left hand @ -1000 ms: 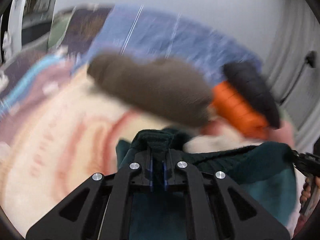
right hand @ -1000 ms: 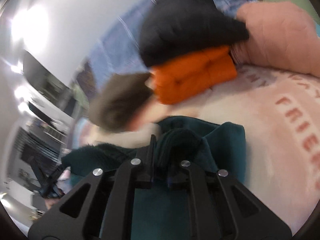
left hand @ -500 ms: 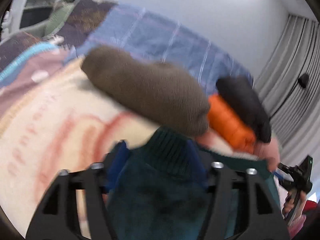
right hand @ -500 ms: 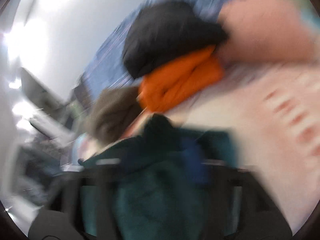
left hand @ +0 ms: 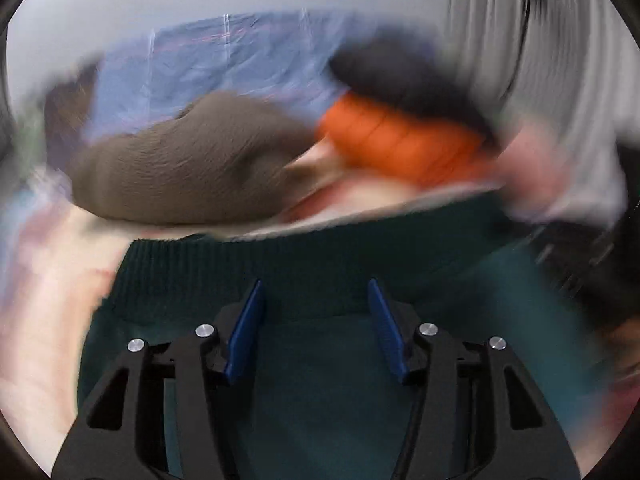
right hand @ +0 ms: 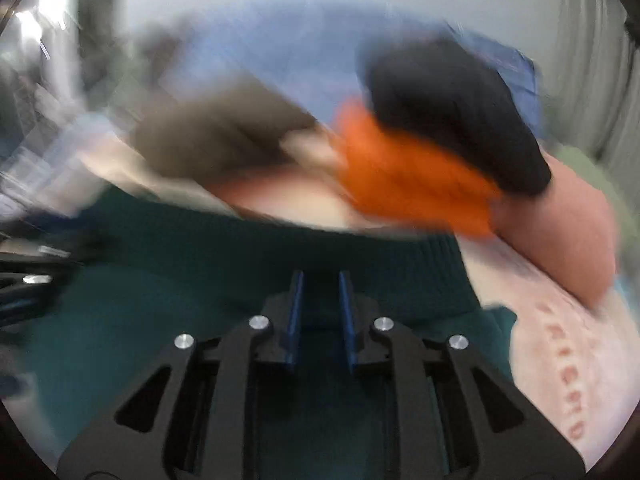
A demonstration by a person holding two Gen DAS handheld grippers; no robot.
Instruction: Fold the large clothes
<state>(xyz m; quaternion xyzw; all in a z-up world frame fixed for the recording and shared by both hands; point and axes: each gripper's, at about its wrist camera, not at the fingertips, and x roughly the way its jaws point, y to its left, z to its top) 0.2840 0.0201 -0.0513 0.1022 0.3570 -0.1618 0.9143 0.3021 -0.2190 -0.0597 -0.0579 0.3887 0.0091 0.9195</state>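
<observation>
Jaws on our left gripper (left hand: 316, 320) are spread wide with nothing between them, and the dark green sweater (left hand: 320, 264) lies right underneath and ahead of them, its ribbed edge running across the view just past the blue pads (left hand: 244, 332). Our right gripper (right hand: 320, 312) has its jaws parted too, though only by a narrow gap, and we can't see any cloth caught in that gap; the same sweater (right hand: 248, 264) spreads out below and in front, ribbed band just beyond the tips. Honestly both views are pretty smeared, so fine detail is hard to call.

Past the sweater, on the pale pink blanket with red lettering (right hand: 560, 368), we've got a brown knit bundle (left hand: 188, 164) to the left, and beside it an orange folded piece (left hand: 400, 144) with a black one (left hand: 400, 76) stacked on top. A pink pillow (right hand: 560, 224) sits against the orange and black pile on the right side. Behind all that there's a blue checked cover (left hand: 208, 64) and a grey curtain (left hand: 520, 40). In the left wrist view the dark blur at the right edge is our other gripper (left hand: 576, 256), near the sweater's far corner.
</observation>
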